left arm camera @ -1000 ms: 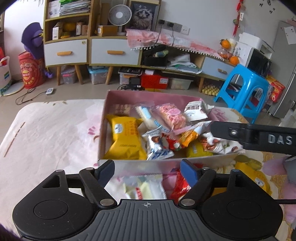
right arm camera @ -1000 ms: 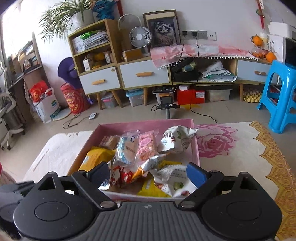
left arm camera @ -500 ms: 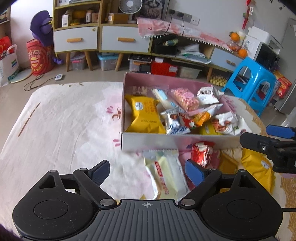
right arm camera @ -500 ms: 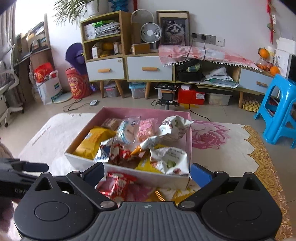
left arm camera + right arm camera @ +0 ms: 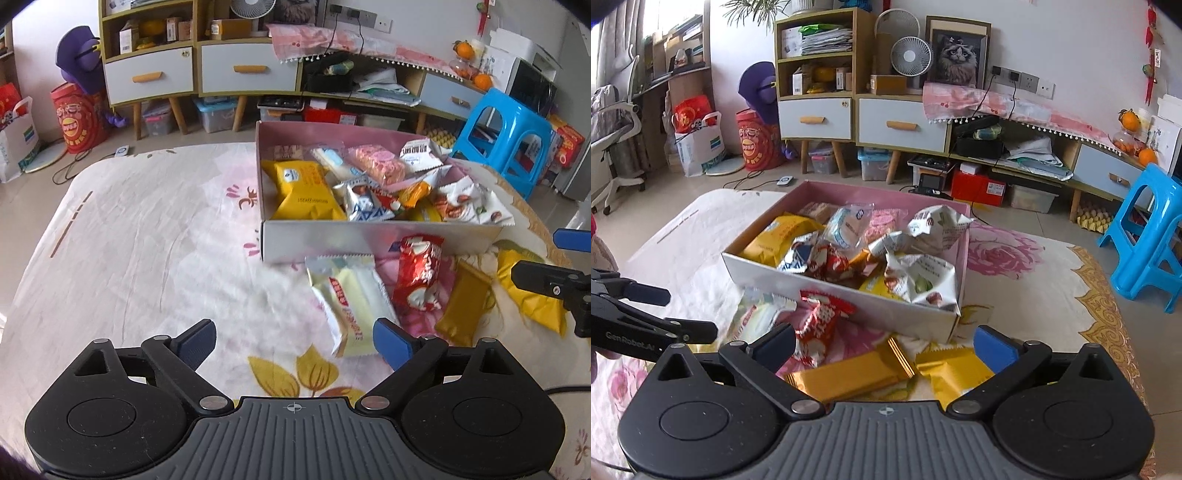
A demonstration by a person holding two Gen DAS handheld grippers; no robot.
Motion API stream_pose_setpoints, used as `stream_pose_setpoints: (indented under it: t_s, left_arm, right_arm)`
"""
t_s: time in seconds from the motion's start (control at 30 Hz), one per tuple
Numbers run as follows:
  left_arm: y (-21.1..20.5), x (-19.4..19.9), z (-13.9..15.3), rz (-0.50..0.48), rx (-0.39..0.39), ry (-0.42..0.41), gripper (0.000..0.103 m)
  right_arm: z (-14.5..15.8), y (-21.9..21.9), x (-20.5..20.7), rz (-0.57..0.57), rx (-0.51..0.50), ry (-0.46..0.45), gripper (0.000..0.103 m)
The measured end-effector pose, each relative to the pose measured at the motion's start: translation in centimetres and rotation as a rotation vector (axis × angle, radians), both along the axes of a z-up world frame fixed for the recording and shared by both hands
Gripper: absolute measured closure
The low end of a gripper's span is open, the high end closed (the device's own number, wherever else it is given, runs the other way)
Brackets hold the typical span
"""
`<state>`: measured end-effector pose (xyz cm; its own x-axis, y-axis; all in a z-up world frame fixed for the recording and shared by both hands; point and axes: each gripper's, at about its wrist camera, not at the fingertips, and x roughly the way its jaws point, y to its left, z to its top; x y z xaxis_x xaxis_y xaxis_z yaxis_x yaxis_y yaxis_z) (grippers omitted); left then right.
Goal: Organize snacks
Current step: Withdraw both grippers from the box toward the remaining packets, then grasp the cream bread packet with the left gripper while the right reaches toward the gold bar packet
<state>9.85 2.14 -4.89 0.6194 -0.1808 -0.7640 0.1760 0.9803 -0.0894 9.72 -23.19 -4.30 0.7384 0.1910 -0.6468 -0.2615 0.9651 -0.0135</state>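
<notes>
Status: mostly done by the look of it. The shallow cardboard box with pink inside and white outer wall [image 5: 369, 240] sits toward the far right part of the cloth-covered table [image 5: 129, 240] and already holds a heap of packets: a yellow pillow pack [image 5: 303, 192] in its near-left corner, a pink speckled bar [image 5: 376, 164] toward the far wall, a white crinkled bag [image 5: 942, 229] at the far-right corner, plus blue-white and orange ones mixed in.

Left outside, all on the cloth just beside the box's near wall:
- pale yellow-and-white flat wrapper [image 5: 351, 306]
- red-and-white crinkly packet [image 5: 419, 273], its top touching or nearly touching the box wall
- gold foil bar [image 5: 849, 373]
- yellow foil pouch [image 5: 953, 373], near the table's right edge

So four still to go in, as far as I can see.

Left gripper [image 5: 295, 343]: jaws opening, nothing between the pads; the pale wrapper lies just beyond its right finger.
Right gripper [image 5: 884, 345]: jaws opening, hovering over the gold bar and yellow pouch, pads not pressing on either.

Best guess: each is lining up for its nearest loose packet.
</notes>
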Motion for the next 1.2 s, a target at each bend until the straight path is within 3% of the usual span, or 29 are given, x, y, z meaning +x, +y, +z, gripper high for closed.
stream_pose_setpoints:
  t_s: [0.73, 0.87, 0.93, 0.97, 1.2]
  left_arm:
    - [-4.0, 2.8, -2.3, -0.021, 0.012, -0.011, 0.013]
    - [-4.0, 2.8, -2.2, -0.049, -0.006, -0.006, 0.029]
    - [-4.1, 2.8, -2.1, -0.061, -0.004, 0.004, 0.052]
    - [-4.2, 2.8, -2.3, -0.065, 0.005, 0.013, 0.055]
    - [-3.6, 2.4, -2.3, -0.083, 0.038, 0.005, 0.058]
  right_arm:
    - [-2.0, 0.2, 0.5, 0.002, -0.017, 0.053, 0.008]
    - [-2.4, 0.3, 0.6, 0.009, -0.035, 0.056, 0.008]
    - [-2.5, 0.3, 0.7, 0.011, -0.038, 0.059, 0.008]
    - [-2.5, 0.3, 0.7, 0.011, -0.039, 0.061, 0.008]
    - [-2.8, 0.8, 1.2, 0.0, -0.033, 0.086, 0.008]
